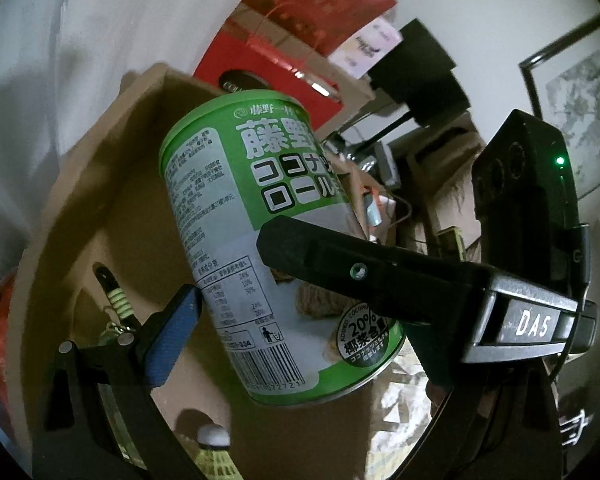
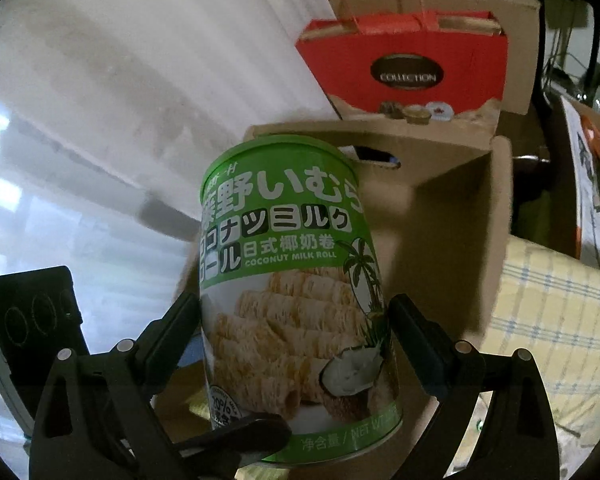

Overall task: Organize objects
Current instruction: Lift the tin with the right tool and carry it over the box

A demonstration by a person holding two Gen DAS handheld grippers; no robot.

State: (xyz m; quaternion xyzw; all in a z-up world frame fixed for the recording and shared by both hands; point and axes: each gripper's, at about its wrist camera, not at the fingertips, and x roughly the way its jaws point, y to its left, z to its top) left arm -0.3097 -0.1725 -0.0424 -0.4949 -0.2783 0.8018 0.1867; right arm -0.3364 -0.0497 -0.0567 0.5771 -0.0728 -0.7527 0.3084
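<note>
Left wrist view: the green can sits tilted above the open cardboard box, the left tongs pressing it, the right tongs' finger lying across it. Right wrist view: the right tongs are clamped on the can, the box behind.

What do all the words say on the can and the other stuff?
"COCONUT MILK ROLL": green and white cylindrical tin can.
"20%", "ADDED COCONUT": round badge on the same can.
"COLLECTION": red cardboard gift box.
"DAS": black gripper body.
The nutrition table and barcode digits are too small to read.
</note>
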